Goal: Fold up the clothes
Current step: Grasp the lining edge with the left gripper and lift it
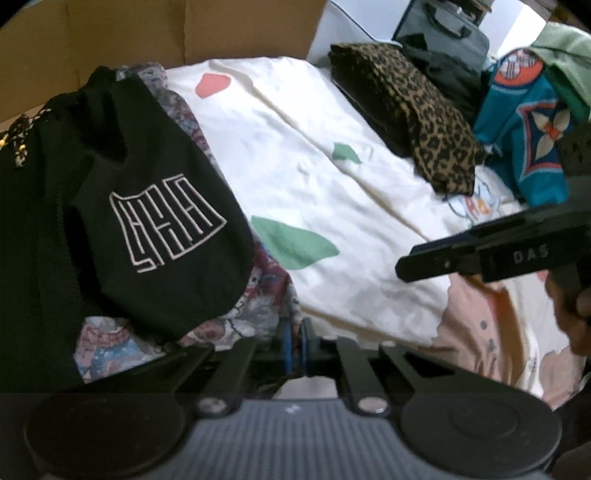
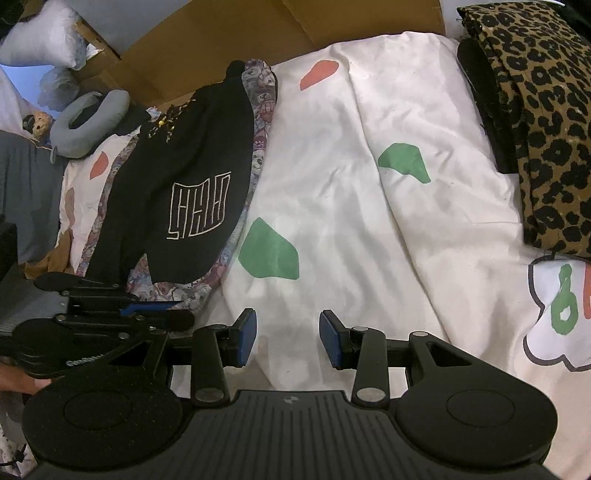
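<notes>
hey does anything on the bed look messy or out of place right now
Mostly the black garment: it lies crooked over a patterned garment at the bed's left side, not squared up. The leopard-print piece looks folded. Nothing appears spilled or damaged.

My bed wears a white duvet point(image 2: 332, 177) with green and coral blotches; brown cardboard point(image 2: 221, 33) (a flattened box, seemingly) leans behind it in daylight.

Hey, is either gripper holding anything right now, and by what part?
The right gripper is open over the bedsheet, holding nothing. The left gripper looks shut at the edge of the patterned garment; whether it grips it cannot be told.
</notes>
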